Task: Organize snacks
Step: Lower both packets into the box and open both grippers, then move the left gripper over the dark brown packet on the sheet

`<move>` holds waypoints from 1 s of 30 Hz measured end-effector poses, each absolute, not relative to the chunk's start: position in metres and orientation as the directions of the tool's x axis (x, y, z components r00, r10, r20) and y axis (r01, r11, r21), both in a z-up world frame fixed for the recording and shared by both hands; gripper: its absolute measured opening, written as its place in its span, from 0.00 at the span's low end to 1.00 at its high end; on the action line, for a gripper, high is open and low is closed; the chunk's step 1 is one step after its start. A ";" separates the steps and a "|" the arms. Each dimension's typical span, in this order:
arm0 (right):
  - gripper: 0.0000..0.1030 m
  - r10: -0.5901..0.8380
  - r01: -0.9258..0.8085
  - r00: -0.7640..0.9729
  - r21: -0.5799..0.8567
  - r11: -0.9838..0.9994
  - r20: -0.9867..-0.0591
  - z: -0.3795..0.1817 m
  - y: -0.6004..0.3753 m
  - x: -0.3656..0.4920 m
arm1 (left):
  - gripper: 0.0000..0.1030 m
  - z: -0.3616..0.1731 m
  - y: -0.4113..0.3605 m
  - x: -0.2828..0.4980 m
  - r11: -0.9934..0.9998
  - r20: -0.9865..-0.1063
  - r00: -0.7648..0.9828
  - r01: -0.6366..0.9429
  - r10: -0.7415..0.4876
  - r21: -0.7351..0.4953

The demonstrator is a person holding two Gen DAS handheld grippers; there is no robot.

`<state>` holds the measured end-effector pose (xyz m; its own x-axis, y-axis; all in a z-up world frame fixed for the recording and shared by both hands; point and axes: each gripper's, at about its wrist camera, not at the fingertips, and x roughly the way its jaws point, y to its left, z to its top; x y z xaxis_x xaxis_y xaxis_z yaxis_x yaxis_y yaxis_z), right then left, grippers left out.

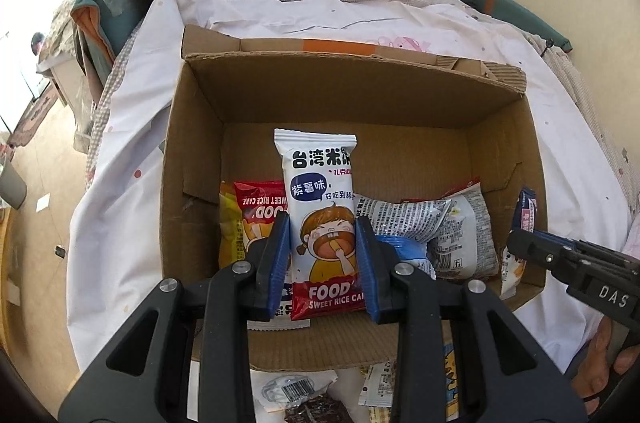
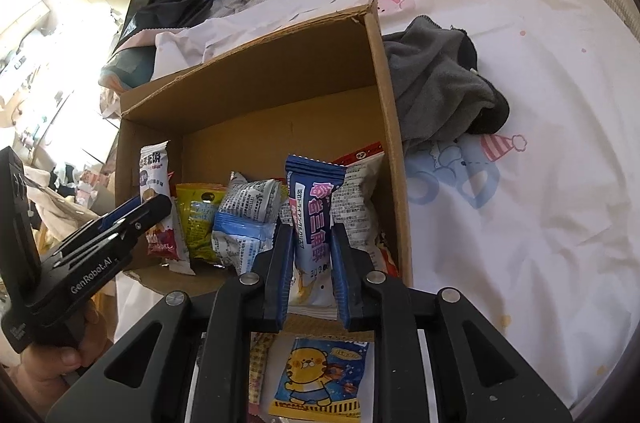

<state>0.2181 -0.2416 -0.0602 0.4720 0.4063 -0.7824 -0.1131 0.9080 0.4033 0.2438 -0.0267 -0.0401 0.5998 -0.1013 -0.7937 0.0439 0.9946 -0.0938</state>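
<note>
The left tongs (image 1: 323,255) fill the lower centre of the left wrist view, angled downward, their blue pads pressed against both sides of a white rice cake packet (image 1: 320,207) held upright between them. The right tongs (image 2: 311,263) sit in the lower centre of the right wrist view, likewise tilted down, pads closed on a narrow blue snack packet (image 2: 314,219). In the lower left of the right wrist view, the person's left hand (image 2: 52,363) wraps the handle of the left tool. In the lower right of the left wrist view, fingers of the right hand (image 1: 604,363) grip the other handle.
</note>
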 end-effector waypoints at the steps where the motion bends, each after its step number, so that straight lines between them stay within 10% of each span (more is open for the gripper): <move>1: 0.21 0.410 -0.111 0.473 0.408 0.906 -0.780 -0.060 -0.242 0.218 | 0.28 -0.041 -0.027 0.243 0.994 -0.795 0.598 0.045 -0.103 -0.095; 6: 0.32 0.433 -0.101 0.479 0.443 0.891 -0.763 -0.056 -0.246 0.219 | 0.61 -0.038 -0.024 0.241 0.988 -0.788 0.600 0.039 -0.141 -0.147; 8: 0.68 0.444 -0.098 0.500 0.461 0.882 -0.744 -0.053 -0.248 0.217 | 0.73 -0.035 -0.024 0.239 0.988 -0.776 0.614 0.042 -0.142 -0.148; 10: 0.77 0.446 -0.099 0.526 0.468 0.878 -0.724 -0.048 -0.250 0.215 | 0.75 -0.034 -0.024 0.238 0.989 -0.771 0.621 0.046 -0.141 -0.144; 30: 0.77 0.422 -0.109 0.526 0.433 0.895 -0.739 -0.039 -0.245 0.196 | 0.75 -0.019 0.000 0.212 0.994 -0.751 0.657 -0.019 -0.067 -0.105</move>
